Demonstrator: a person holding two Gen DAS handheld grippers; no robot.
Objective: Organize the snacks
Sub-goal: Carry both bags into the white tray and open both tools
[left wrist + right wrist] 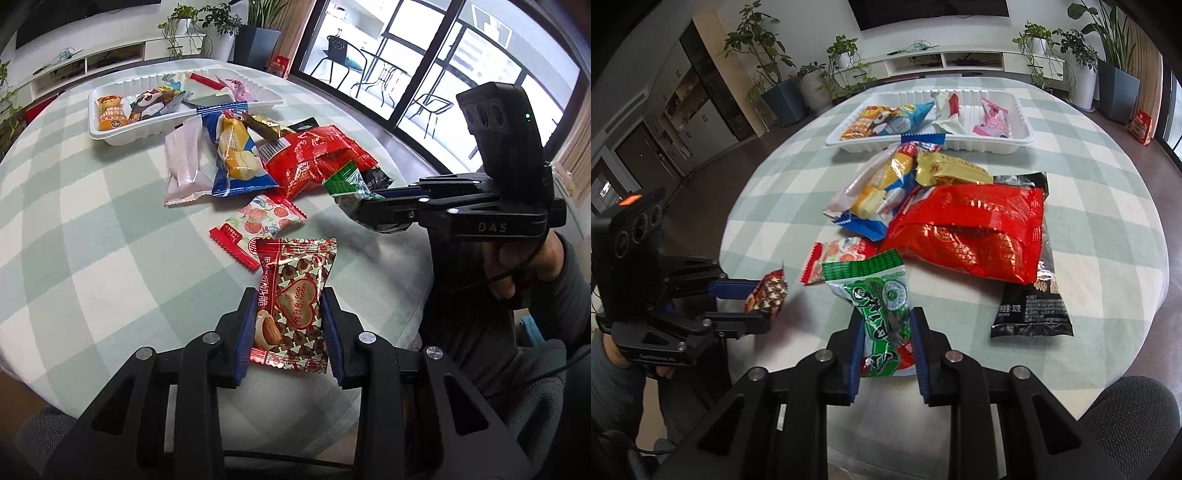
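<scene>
The tray (1023,144) sits at the table's (1108,221) far edge with packets in it. Before it, mid-table, lies a heap of snacks (960,221). One packet (1032,306) lies nearer the right edge.

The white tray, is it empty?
No, the white tray already has several snack packets lying in it, among them a pink packet and a blue packet.
</scene>
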